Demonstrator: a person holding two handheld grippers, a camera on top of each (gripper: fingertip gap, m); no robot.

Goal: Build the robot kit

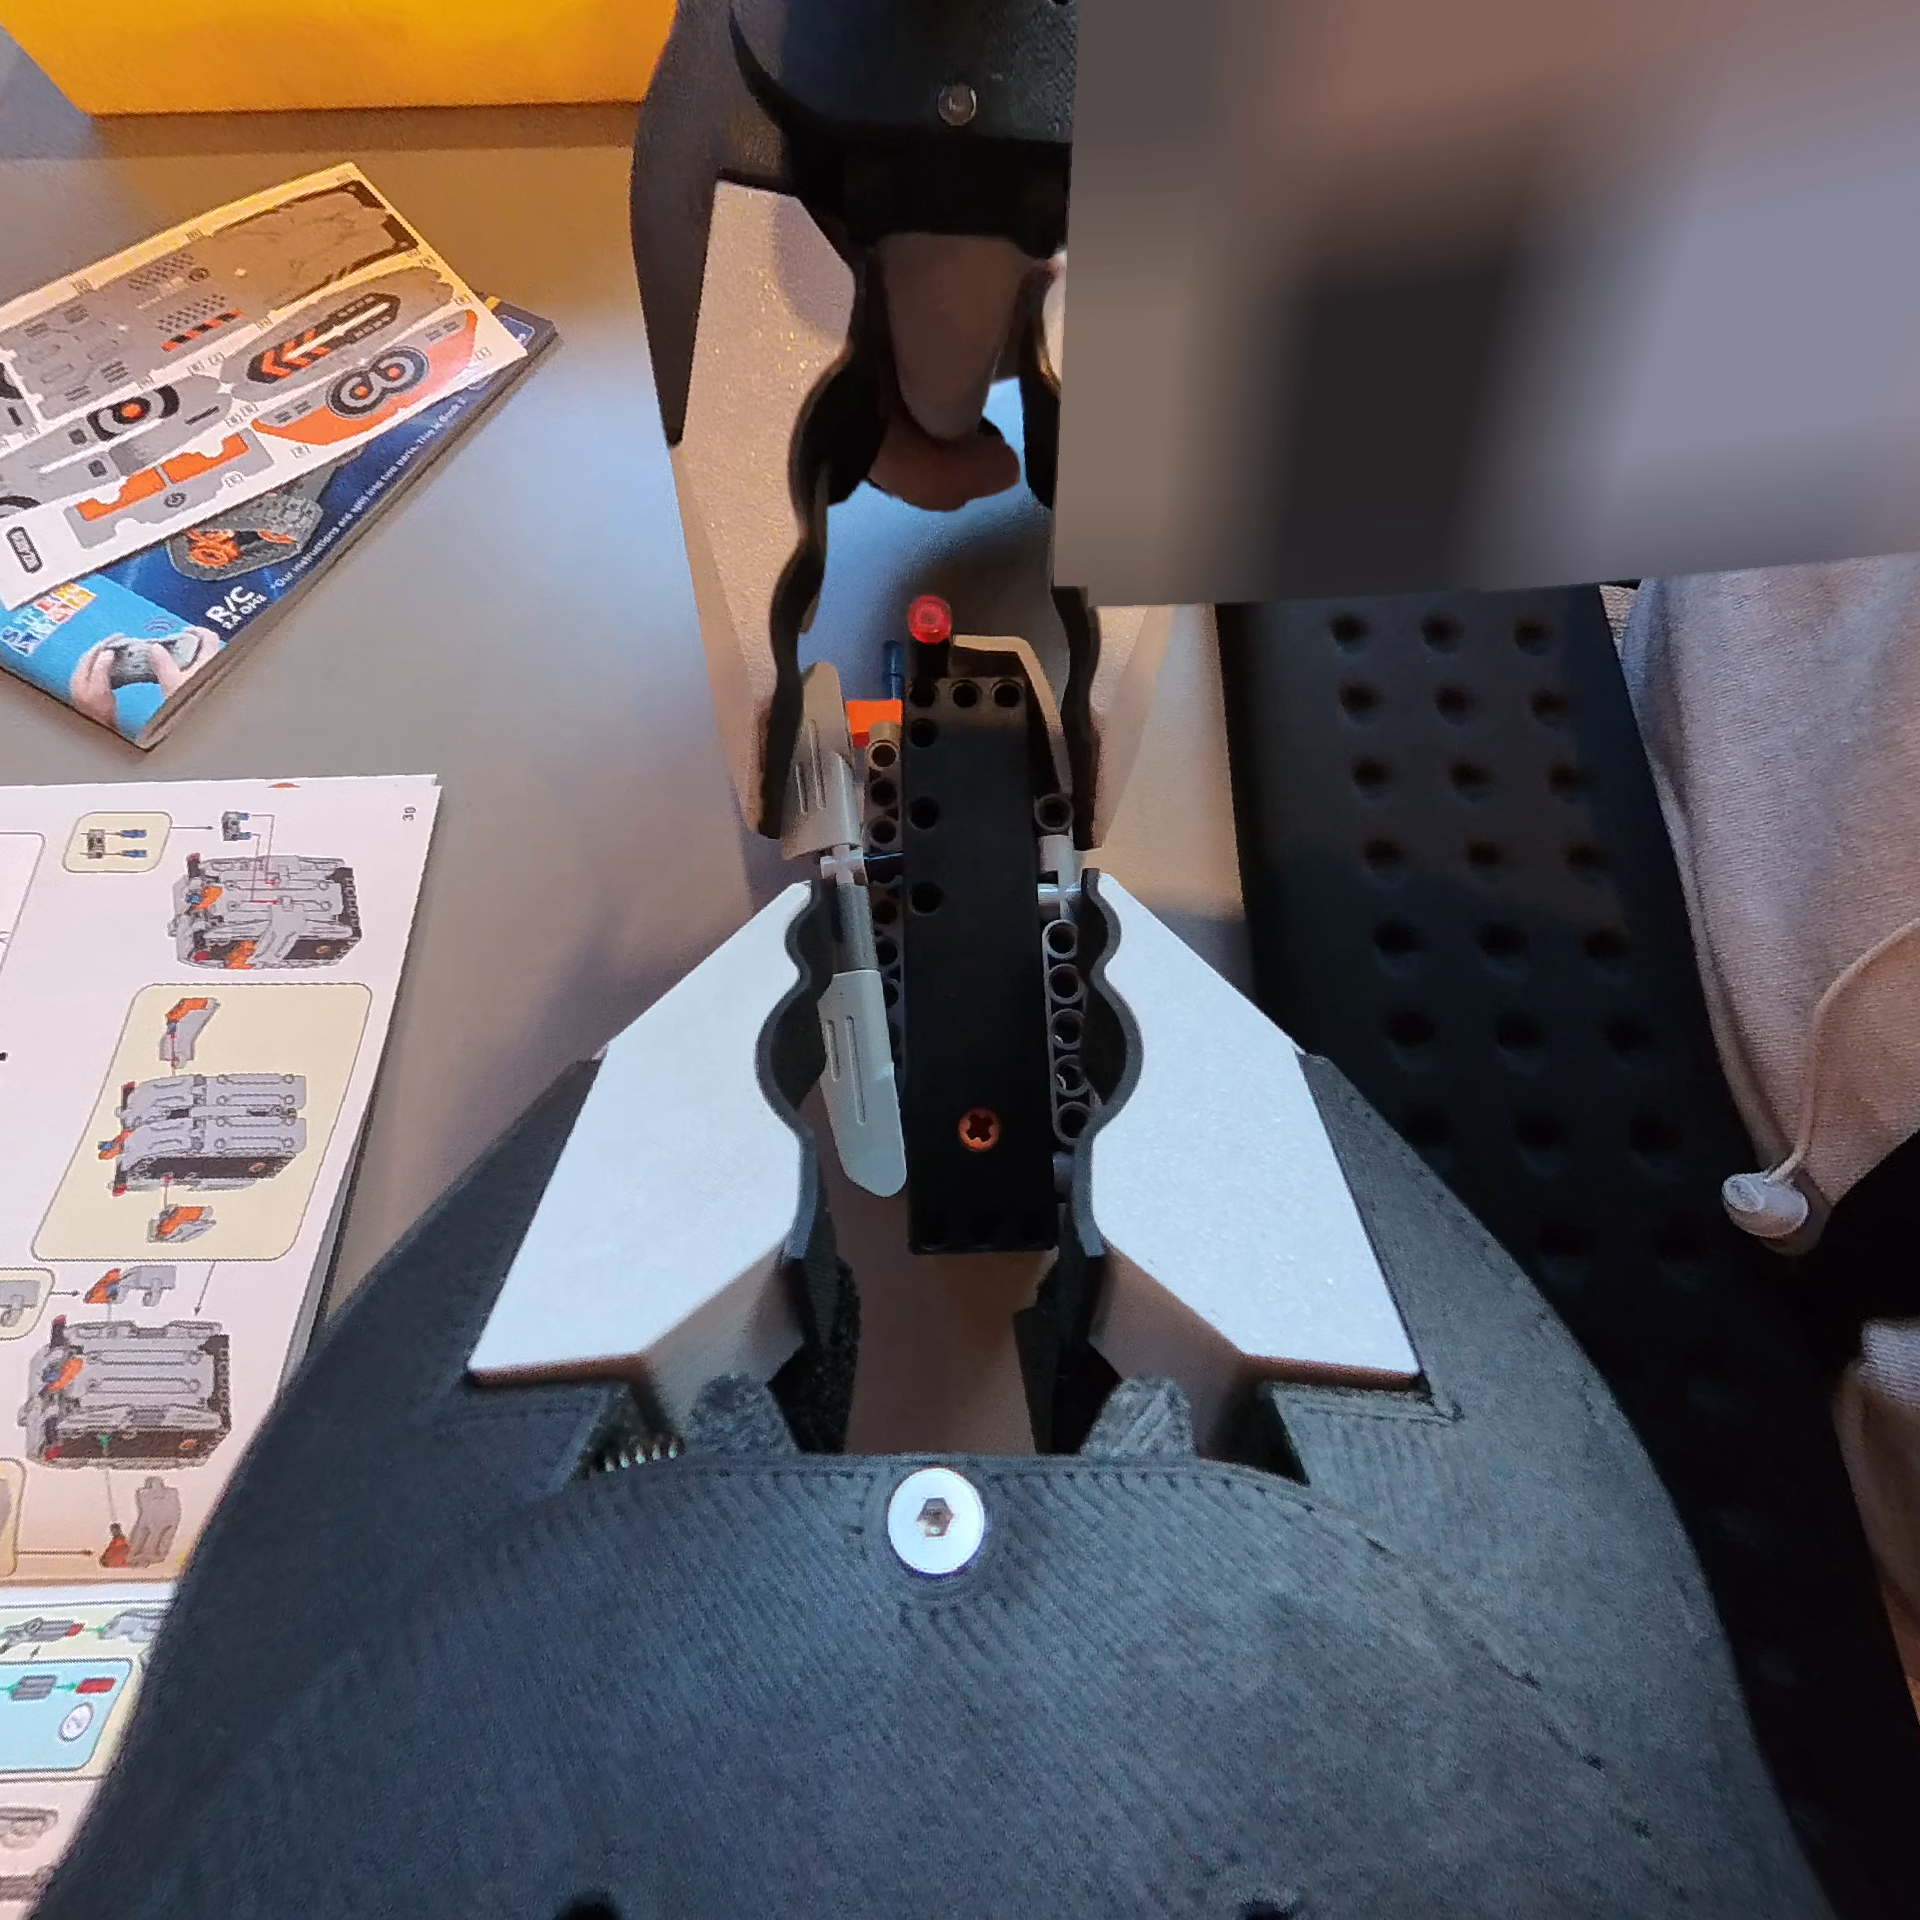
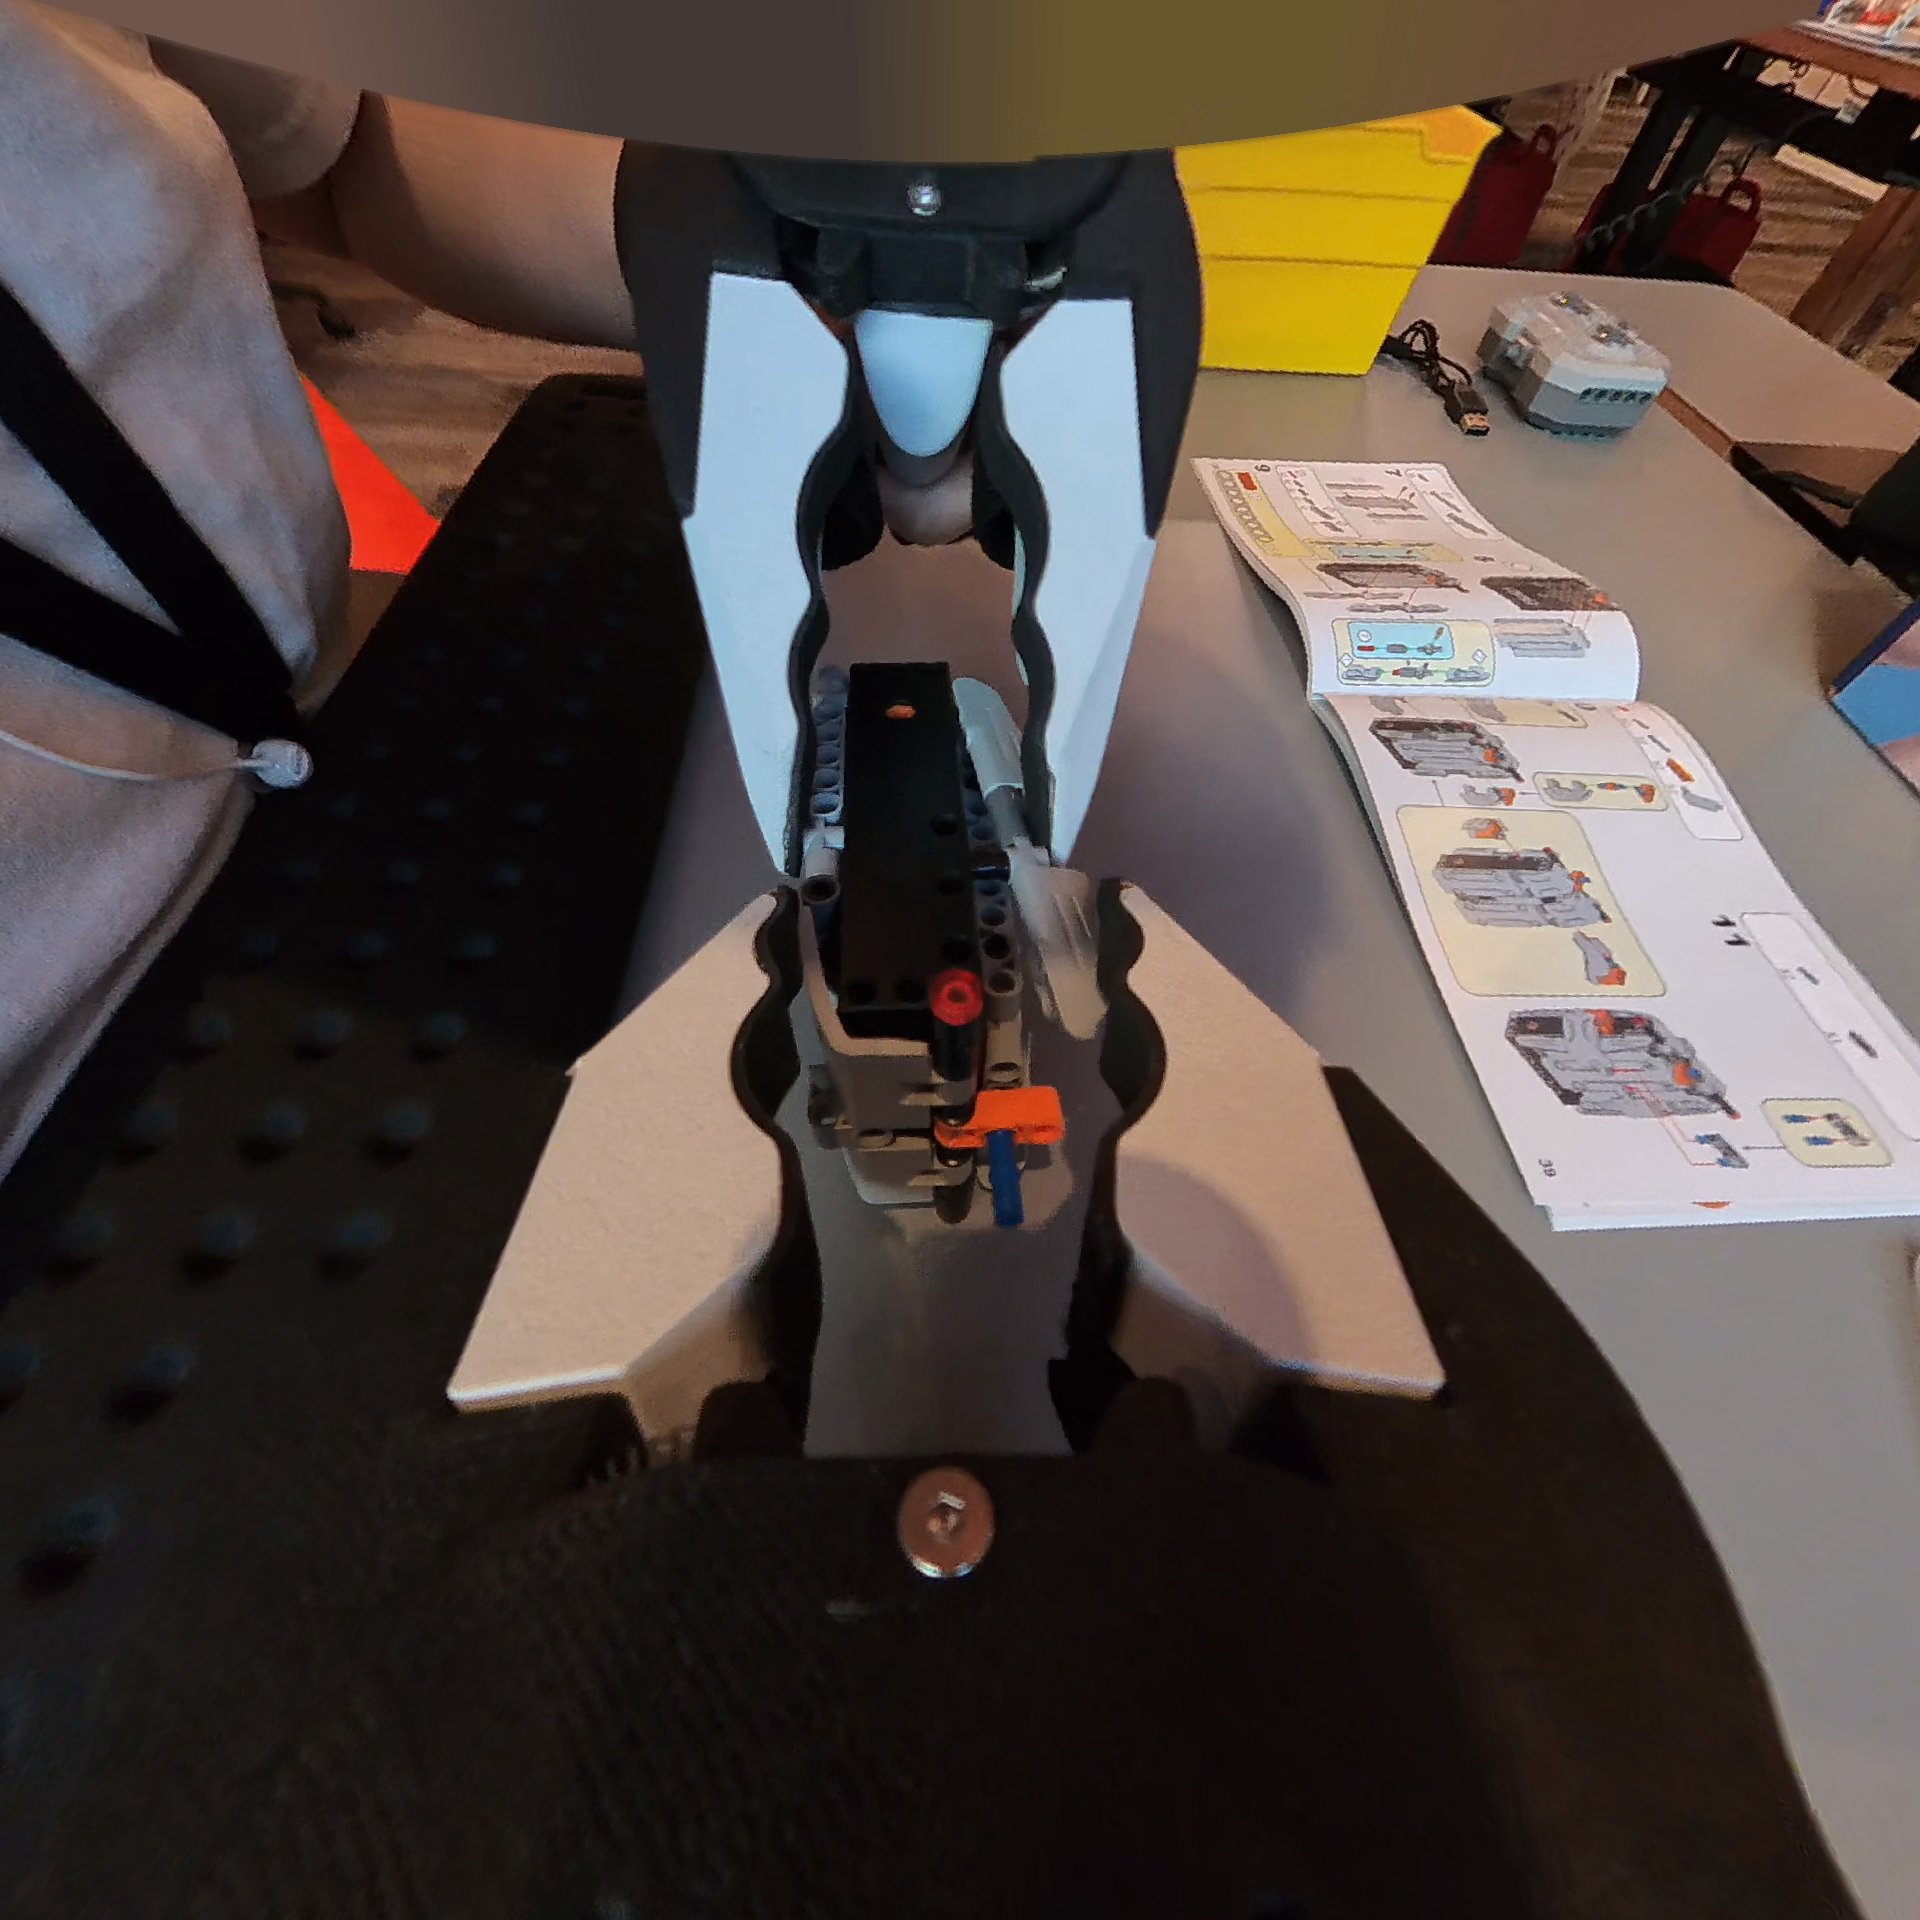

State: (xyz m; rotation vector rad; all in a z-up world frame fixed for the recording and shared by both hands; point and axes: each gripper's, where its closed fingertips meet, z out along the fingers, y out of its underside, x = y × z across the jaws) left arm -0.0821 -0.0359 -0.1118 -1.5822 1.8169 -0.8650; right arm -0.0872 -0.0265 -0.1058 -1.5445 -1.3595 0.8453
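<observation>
Left wrist view: your left gripper (image 1: 961, 904) clamps one end of the brick assembly (image 1: 971, 935), held above the grey table (image 1: 561, 675) (open instruction booklet (image 1: 208, 1091) lies leftward). Your right gripper (image 2: 951, 894) faces it, pinching the other end.

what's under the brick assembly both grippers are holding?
Bare grey table shows below the brick assembly, which the left gripper and right gripper clamp from opposite ends. Whether it touches the table, and what its underside looks like, is hidden.
</observation>
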